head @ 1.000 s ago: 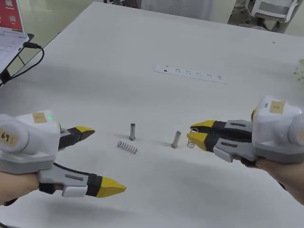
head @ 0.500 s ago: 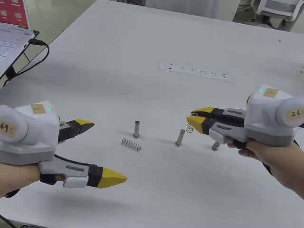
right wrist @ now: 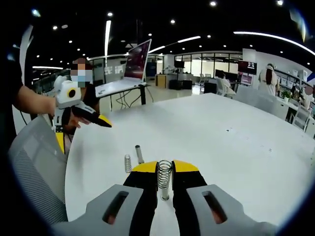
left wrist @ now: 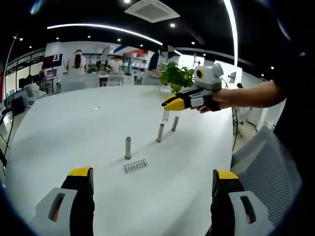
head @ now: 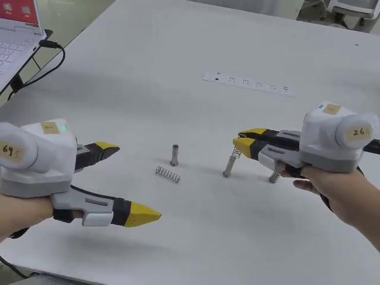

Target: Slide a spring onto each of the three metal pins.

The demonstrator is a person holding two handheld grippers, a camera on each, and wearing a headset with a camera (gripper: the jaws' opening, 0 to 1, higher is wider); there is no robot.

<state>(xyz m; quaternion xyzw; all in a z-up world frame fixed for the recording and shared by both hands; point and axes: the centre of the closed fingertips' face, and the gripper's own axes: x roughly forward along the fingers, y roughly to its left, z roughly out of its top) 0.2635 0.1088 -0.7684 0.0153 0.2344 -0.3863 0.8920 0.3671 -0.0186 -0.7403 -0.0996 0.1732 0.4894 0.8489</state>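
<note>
R gripper (head: 243, 139) closed on spring (right wrist: 164, 178) at top of tilted mid pin (head: 228, 168); L gripper (head: 133, 181) wide open, empty, near-left of loose spring (head: 167, 174) beside left pin (head: 174, 154).

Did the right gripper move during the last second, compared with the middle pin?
Yes. The right gripper, shut on a spring, rose from low beside the middle pin to just above its top.
</note>
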